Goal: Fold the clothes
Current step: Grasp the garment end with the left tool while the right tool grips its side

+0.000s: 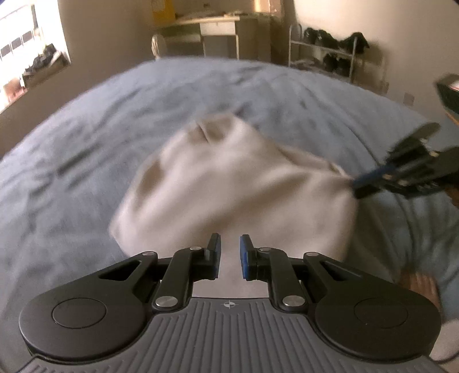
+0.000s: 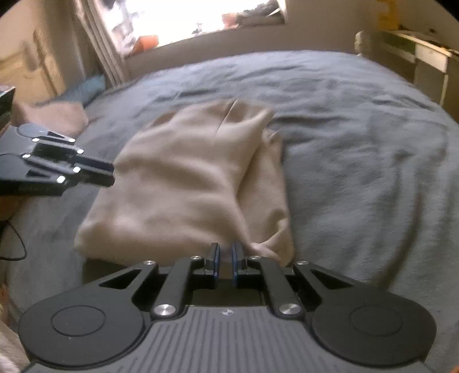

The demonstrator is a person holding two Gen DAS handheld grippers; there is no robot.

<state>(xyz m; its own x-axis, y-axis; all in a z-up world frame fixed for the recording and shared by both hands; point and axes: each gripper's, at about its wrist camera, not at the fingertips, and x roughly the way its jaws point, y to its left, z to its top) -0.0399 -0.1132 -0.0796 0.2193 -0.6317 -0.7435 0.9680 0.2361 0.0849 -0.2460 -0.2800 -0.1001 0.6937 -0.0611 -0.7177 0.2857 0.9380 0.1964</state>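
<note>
Beige garment (image 1: 229,183), frame ctr, is being pinched at R corner by right gripper (image 1: 355,186); left gripper (image 1: 229,244) is being held near-closed at bottom ctr over blue bedcover (image 1: 86,129).

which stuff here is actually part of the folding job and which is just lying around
Part of the job:
beige garment
right claw, pinching its corner
left claw
grey-blue bed cover, the work surface

Just lying about:
pink pillow
shoe rack
desk
</note>
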